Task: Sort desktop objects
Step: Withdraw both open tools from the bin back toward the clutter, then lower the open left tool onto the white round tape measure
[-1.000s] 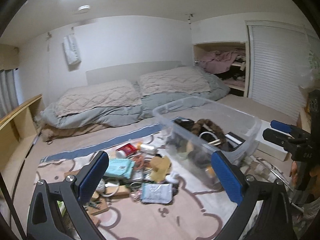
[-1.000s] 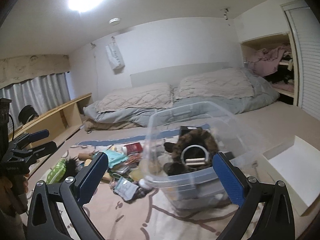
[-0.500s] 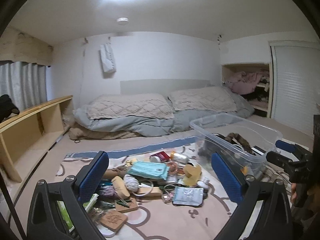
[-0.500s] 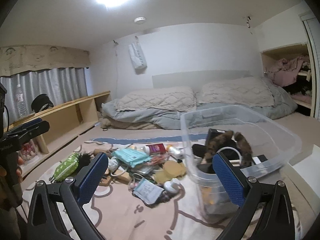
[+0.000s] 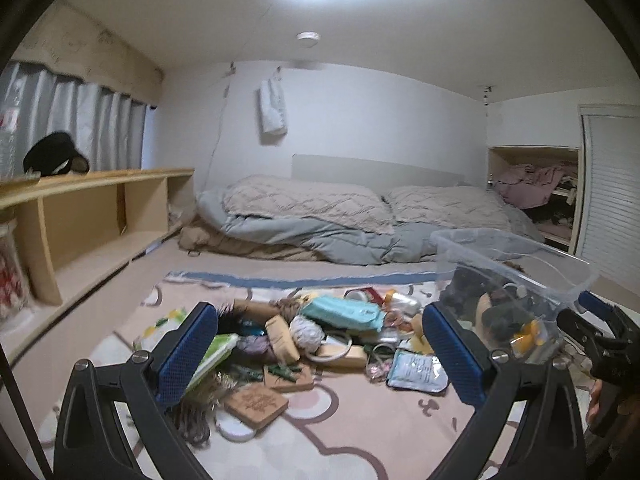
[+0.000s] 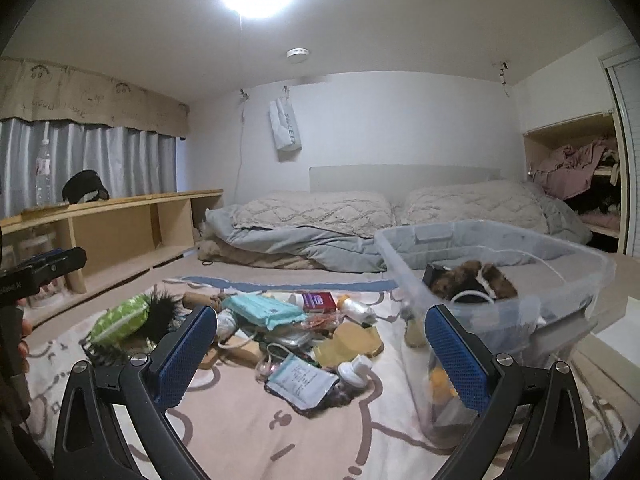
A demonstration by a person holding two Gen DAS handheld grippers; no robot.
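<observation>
Left hand-held gripper (image 5: 320, 354): fingers spread wide, nothing between the blue pads, touching nothing. It hangs above the pink patterned rug (image 5: 360, 432), with the pile of small things (image 5: 320, 340) seen through the gap.

Pile, left to right in the right wrist view: a green patterned pouch (image 6: 120, 322) against a black furry item (image 6: 164, 312); a teal pack (image 6: 264, 310) lying on top of the heap; a red and purple box (image 6: 318, 301) behind it; a yellow floppy piece (image 6: 348, 344); a white bottle (image 6: 354, 368) on its side; a flat foil packet (image 6: 302, 382) nearest the camera. In the left wrist view a wooden tag (image 5: 256, 402) lies at the pile's near edge (its engraving is not legible).

Clear plastic bin (image 6: 500, 280): stands on the rug just right of the pile, already holding a brown furry item (image 6: 472, 276) and other contents too blurred to name.

Right hand-held gripper (image 6: 320, 354): likewise spread wide, empty, in contact with nothing, poised over the rug between pile and bin.

Each gripper appears at the edge of the other's view, well apart.

Background: a bed (image 6: 360, 220) with two pillows behind the rug.
</observation>
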